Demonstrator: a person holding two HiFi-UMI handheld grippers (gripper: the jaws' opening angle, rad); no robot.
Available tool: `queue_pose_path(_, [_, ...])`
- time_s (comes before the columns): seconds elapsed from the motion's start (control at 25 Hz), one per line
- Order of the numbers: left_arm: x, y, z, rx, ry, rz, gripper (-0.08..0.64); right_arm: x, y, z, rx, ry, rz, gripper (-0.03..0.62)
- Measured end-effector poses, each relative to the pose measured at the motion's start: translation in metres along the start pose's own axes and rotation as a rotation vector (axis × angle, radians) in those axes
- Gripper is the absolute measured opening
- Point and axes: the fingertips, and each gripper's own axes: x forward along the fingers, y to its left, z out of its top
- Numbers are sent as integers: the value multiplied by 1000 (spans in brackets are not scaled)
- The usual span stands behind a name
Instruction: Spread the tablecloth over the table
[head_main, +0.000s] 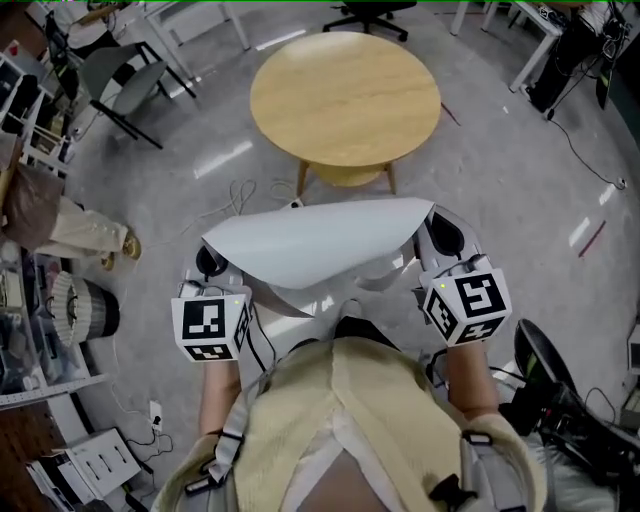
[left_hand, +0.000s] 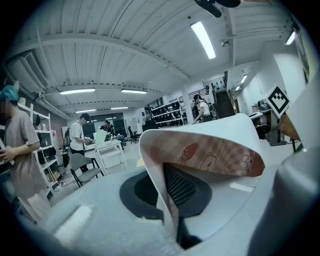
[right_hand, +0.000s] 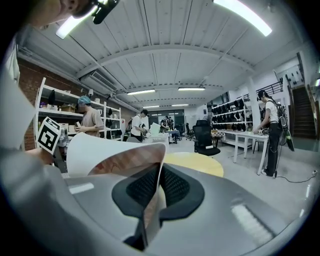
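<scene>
Together, left gripper (head_main: 212, 262) and right gripper (head_main: 440, 238) pinch a smooth white tablecloth (head_main: 320, 245) (checked, cartoon-printed underside), bowed before the round wooden table (head_main: 345, 95).

A round table (head_main: 345, 95) with a light wood top stands on wooden legs on the shiny grey floor (head_main: 500, 170). A thin white cable (head_main: 240, 192) lies in loops on the floor at the table's 7 o'clock. A black office chair (head_main: 370, 12) stands at 12 o'clock and a grey chair (head_main: 110, 75) at 9 o'clock. A black cable (head_main: 585, 155) lies at 3 o'clock.
</scene>
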Motion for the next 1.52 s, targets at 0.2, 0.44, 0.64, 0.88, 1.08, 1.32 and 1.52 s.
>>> queue_pose_path(0.2, [20,2,11,14,-10,18,8,13,-14,4,-6,-10,16,9])
queue_pose_path(0.44, [31,6,28,56,-26,34,8,14,-19,11,-32,-37,48,9])
queue_pose_path(0.64, [39,19,54,115,-58,55,8,19,-19,29,-97,-69,54,9])
queue_pose_path(0.88, [61,22,90,197,-94,39,8,24,-36,55,-144,-117,31,9])
queue_pose_path(1.08, [84,29,126,295,-132,32,9,34,-51,86,-208,-164,6,9])
queue_pose_path(1.32, [113,41,166,351,-183,-6,9,55,-69,125,-271,-200,-35,9])
queue_pose_path(1.52, [159,52,194,382,-213,-16,12,82,-91,151,-317,-204,-82,9])
